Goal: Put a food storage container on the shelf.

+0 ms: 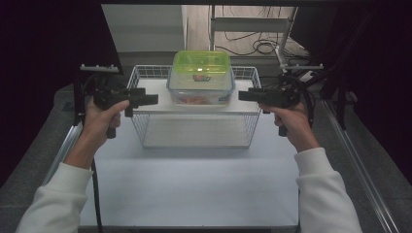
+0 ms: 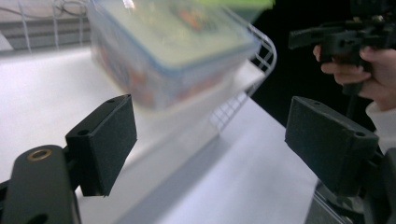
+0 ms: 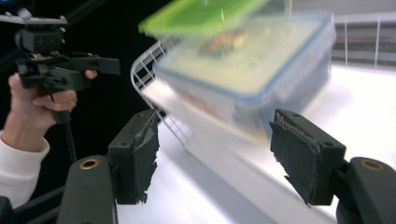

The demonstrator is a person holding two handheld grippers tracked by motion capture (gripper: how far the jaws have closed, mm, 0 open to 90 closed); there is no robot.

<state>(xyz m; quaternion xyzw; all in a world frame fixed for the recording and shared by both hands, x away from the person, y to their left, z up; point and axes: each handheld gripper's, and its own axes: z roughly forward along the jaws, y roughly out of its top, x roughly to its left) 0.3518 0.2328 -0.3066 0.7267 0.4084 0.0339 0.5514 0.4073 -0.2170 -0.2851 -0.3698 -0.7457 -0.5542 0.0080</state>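
Note:
A clear food box with a blue rim stands on the white top of a wire basket. On it sits a green-lidded box. My left gripper hovers just left of the boxes, open, with nothing between its jaws. My right gripper hovers just right of them, also open and holding nothing. In the left gripper view the clear box lies beyond the open left gripper, blurred. In the right gripper view the clear box and green lid lie ahead of the open right gripper.
The basket stands at the back of a white table. Metal rails run along both sides, with dark cloth beyond them. Cables lie on the floor behind. The right gripper and the left gripper each appear in the other's view.

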